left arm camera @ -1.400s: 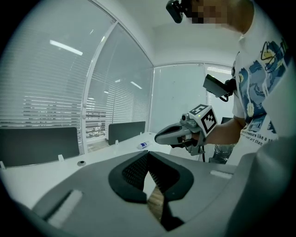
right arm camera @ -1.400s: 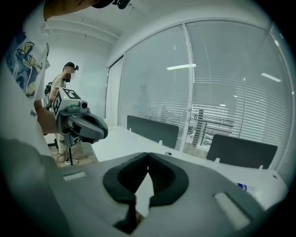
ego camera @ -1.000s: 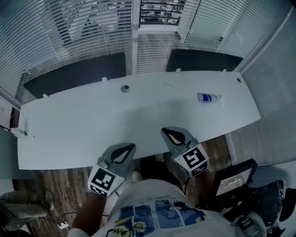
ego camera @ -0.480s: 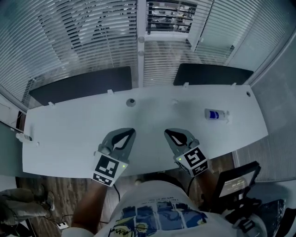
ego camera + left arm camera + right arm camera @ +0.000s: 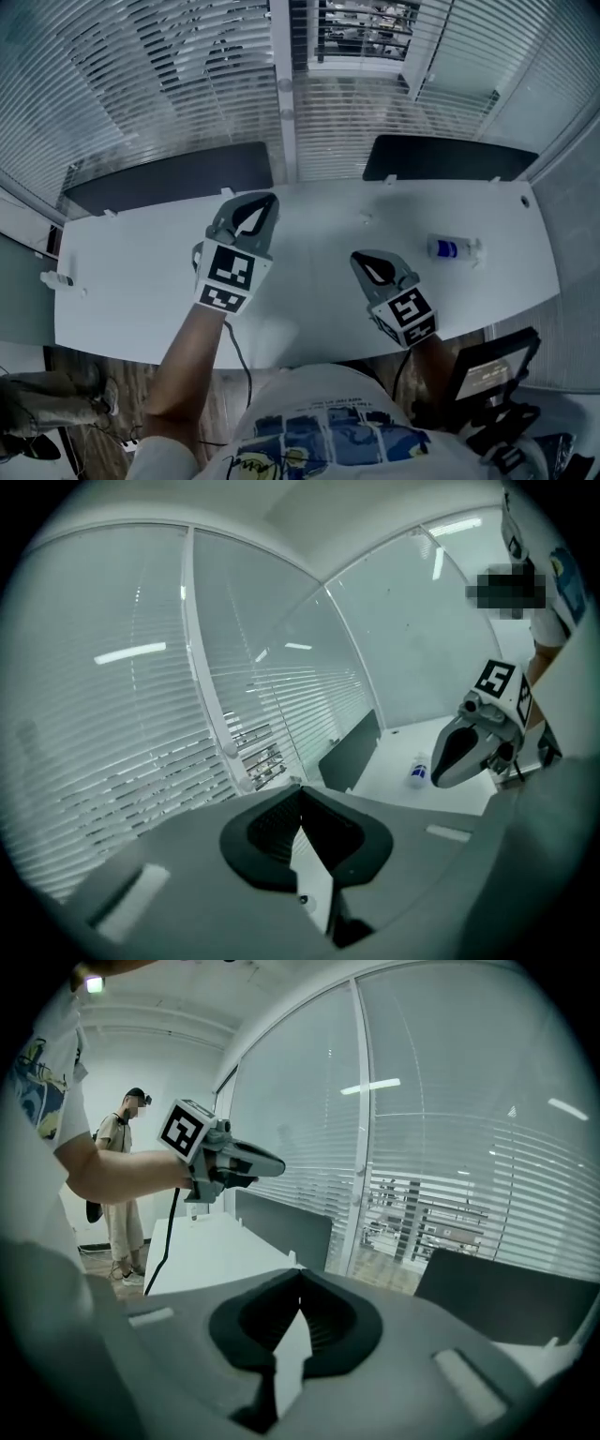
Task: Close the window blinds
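Left gripper (image 5: 267, 201) advanced; blinds (image 5: 141, 84) slats open

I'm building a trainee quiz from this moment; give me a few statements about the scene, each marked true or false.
The left gripper has its fingers shut on nothing. True.
The small pale bottle with a blue label lies at the left end of the white desk. False: it lies near the right end.
The right gripper holds a blind cord. False: it is shut and empty.
Two dark divider panels stand along the desk's far edge, before the white slatted window blinds. True.
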Action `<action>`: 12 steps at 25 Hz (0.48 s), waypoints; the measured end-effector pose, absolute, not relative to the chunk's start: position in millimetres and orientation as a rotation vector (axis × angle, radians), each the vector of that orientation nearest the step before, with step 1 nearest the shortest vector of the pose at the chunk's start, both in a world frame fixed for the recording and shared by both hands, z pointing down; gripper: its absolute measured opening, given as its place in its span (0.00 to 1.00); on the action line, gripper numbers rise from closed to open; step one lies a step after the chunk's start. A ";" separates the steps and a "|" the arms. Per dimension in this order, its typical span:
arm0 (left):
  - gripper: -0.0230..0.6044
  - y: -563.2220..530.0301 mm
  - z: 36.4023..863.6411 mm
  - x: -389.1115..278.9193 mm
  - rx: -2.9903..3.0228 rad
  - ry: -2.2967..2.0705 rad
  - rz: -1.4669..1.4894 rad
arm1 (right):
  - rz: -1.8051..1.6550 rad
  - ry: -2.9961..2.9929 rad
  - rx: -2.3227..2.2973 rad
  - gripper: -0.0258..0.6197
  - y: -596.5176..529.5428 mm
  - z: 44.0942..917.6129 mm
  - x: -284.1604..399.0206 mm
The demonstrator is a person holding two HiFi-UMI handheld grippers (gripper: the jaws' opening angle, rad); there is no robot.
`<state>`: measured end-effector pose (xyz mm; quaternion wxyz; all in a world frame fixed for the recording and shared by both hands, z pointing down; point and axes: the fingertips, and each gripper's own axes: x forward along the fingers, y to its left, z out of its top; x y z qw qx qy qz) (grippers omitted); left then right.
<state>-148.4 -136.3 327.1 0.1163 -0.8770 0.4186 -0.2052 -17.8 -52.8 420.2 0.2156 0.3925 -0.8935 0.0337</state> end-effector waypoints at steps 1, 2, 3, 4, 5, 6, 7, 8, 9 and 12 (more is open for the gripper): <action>0.04 -152.0 327.4 -142.0 -2.542 1.240 -0.630 | 0.099 -2.481 1.081 0.04 -62.1 422.8 -10.7; 0.05 -166.9 328.2 -135.8 -2.516 1.253 -0.662 | 0.103 -2.487 1.072 0.04 -70.9 425.4 -4.4; 0.05 -180.4 329.2 -131.1 -2.491 1.265 -0.694 | 0.104 -2.493 1.063 0.04 -78.5 427.6 0.1; 0.06 -192.6 329.4 -128.4 -2.469 1.276 -0.720 | 0.103 -2.499 1.051 0.04 -84.7 428.8 2.0; 0.07 -203.8 328.0 -128.3 -2.450 1.286 -0.738 | 0.100 -2.503 1.039 0.04 -89.5 428.5 1.1; 0.08 -214.4 325.1 -130.8 -2.432 1.297 -0.751 | 0.097 -2.503 1.028 0.04 -93.4 426.8 -1.9; 0.09 -224.1 320.8 -135.2 -2.414 1.309 -0.763 | 0.097 -2.501 1.017 0.04 -96.4 424.8 -5.7; 0.10 -232.8 315.8 -140.1 -2.391 1.323 -0.776 | 0.097 -2.496 1.006 0.04 -98.6 423.1 -9.2; 0.11 -241.3 310.8 -143.8 -2.362 1.334 -0.791 | 0.095 -2.492 0.996 0.04 -100.8 422.1 -11.4; 0.13 -274.1 304.3 -135.7 -2.268 1.347 -0.852 | 0.091 -2.496 0.975 0.04 -117.2 424.1 -2.4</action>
